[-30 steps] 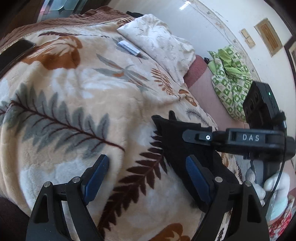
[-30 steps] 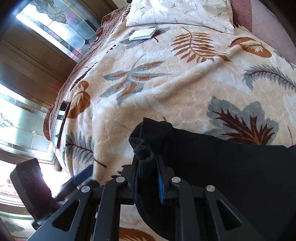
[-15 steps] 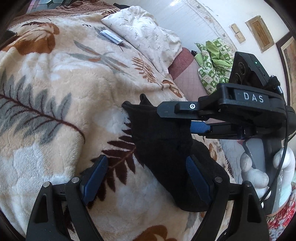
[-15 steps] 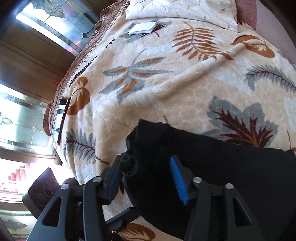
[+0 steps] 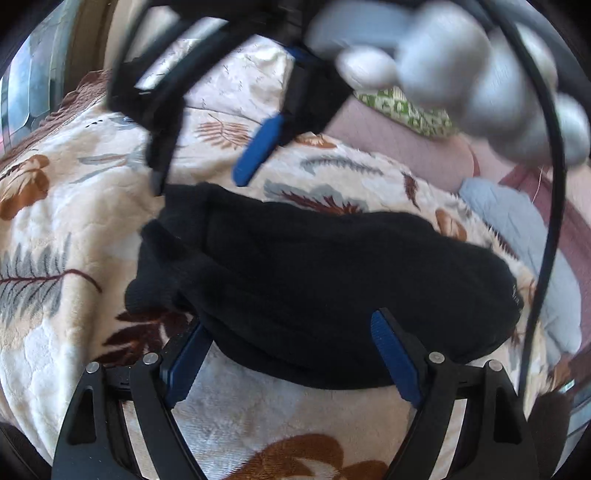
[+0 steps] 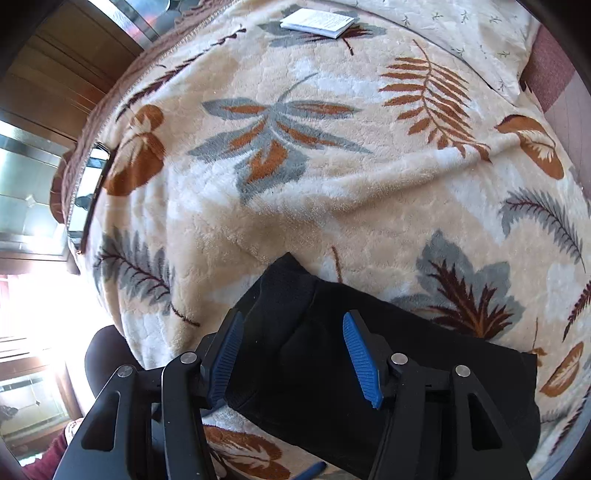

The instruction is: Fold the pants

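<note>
Pants (image 5: 325, 280), folded black, lie crosswise near the blanket's (image 6: 332, 177) front edge, directly beneath both tongs: the right gripper (image 6: 295, 354), jaws just opened, straddles one end unpressed, while the left gripper (image 5: 291, 362) gapes empty over the middle.

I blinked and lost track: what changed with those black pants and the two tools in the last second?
The right gripper, shut on the black pants a second ago, has just been opening and let go; the cloth lies loose between its fingers. The left gripper swung over the pants, open throughout. The leaf-patterned blanket and booklet stayed put.
</note>
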